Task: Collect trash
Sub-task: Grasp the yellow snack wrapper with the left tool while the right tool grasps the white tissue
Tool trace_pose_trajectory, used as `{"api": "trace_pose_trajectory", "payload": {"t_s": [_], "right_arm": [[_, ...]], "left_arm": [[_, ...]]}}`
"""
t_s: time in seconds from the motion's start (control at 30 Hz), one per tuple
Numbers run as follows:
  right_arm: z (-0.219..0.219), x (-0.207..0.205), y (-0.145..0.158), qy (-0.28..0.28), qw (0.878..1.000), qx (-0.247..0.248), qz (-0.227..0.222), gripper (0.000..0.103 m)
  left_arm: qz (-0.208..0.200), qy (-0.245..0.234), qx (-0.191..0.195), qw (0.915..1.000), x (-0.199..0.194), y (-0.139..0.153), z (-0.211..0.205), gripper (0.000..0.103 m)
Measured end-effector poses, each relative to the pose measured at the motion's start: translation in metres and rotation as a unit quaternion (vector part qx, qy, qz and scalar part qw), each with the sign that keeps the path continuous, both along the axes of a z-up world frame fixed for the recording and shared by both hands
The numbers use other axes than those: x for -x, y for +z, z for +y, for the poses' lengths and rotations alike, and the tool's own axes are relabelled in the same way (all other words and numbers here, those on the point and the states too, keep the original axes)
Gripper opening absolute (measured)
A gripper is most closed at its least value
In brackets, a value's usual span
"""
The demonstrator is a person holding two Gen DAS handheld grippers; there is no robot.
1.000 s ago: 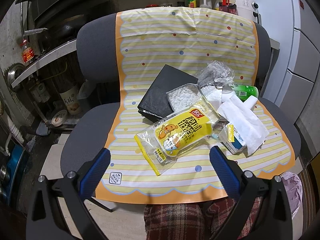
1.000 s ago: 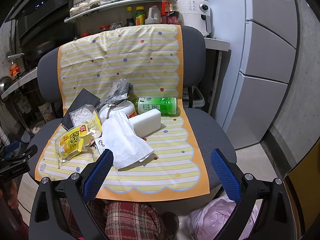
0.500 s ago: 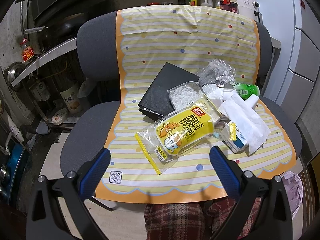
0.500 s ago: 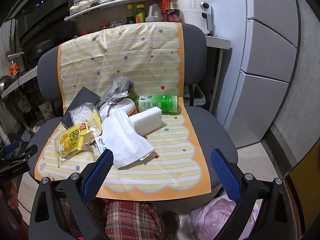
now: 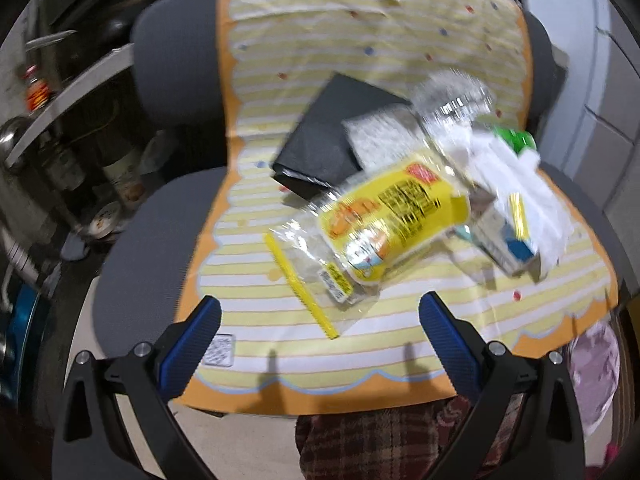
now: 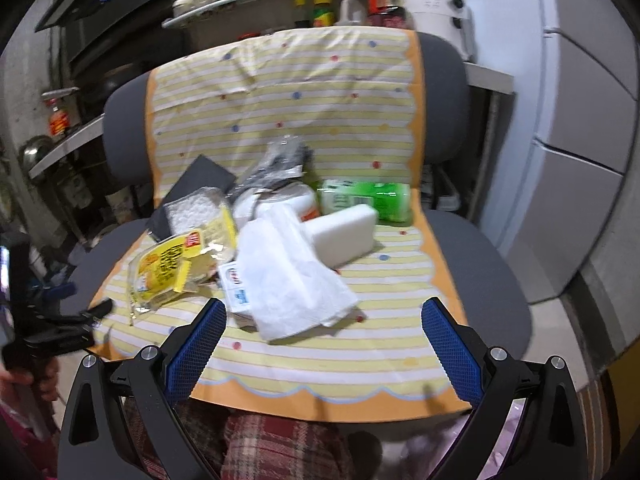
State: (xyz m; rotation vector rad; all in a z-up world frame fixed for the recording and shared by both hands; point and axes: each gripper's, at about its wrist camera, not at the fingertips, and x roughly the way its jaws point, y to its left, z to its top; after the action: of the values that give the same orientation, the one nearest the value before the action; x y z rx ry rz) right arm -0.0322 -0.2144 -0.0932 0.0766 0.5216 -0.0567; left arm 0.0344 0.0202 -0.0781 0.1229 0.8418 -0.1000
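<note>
A pile of trash lies on a yellow striped mat [image 5: 280, 332] over a grey chair seat. A yellow snack bag [image 5: 384, 220] [image 6: 168, 268] lies at the front left of the pile. Beside it are a white tissue [image 6: 288, 280], a small carton [image 5: 508, 248], a white block [image 6: 344, 232], a green bottle [image 6: 368, 200], crumpled clear plastic [image 5: 452, 96] and a black box [image 5: 332, 140]. My left gripper [image 5: 320, 320] is open, just short of the yellow bag. My right gripper [image 6: 324, 320] is open, just short of the tissue.
A pink plastic bag [image 5: 592, 368] hangs low at the chair's right. Plaid-trousered legs [image 6: 280, 448] are below the seat's front edge. A white fridge [image 6: 580, 120] stands at the right. Shelves with bottles [image 6: 320, 12] are behind the chair.
Both grippers have moved forward and down toward the pile, and the views are blurred by motion. The left gripper now shows closer to the mat in the right wrist view.
</note>
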Motion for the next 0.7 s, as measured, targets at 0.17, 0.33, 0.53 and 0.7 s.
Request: {"api": "trace_pose_trajectory", "payload": {"t_s": [0.17,0.33,0.53,0.7], "right_arm": [[0.015,-0.014,-0.004,0.018,1.000,0.013,0.009,0.097],[0.016,-0.023,-0.005,0.016,1.000,0.003,0.012,0.097],[0.014,-0.030,-0.005,0.008,1.000,-0.007,0.013,0.097],[0.014,-0.032,-0.005,0.012,1.000,-0.015,0.012,0.097]], "left_arm": [[0.009,-0.040,-0.011,0.9991,-0.019,-0.024,-0.010,0.096],[0.018,-0.054,-0.023,0.9981,-0.045,-0.035,-0.013,0.096],[0.012,-0.099,-0.078,0.9919,-0.056,-0.044,-0.037,0.093],[0.017,-0.102,-0.077,0.9917,-0.068,-0.048,-0.040,0.092]]}}
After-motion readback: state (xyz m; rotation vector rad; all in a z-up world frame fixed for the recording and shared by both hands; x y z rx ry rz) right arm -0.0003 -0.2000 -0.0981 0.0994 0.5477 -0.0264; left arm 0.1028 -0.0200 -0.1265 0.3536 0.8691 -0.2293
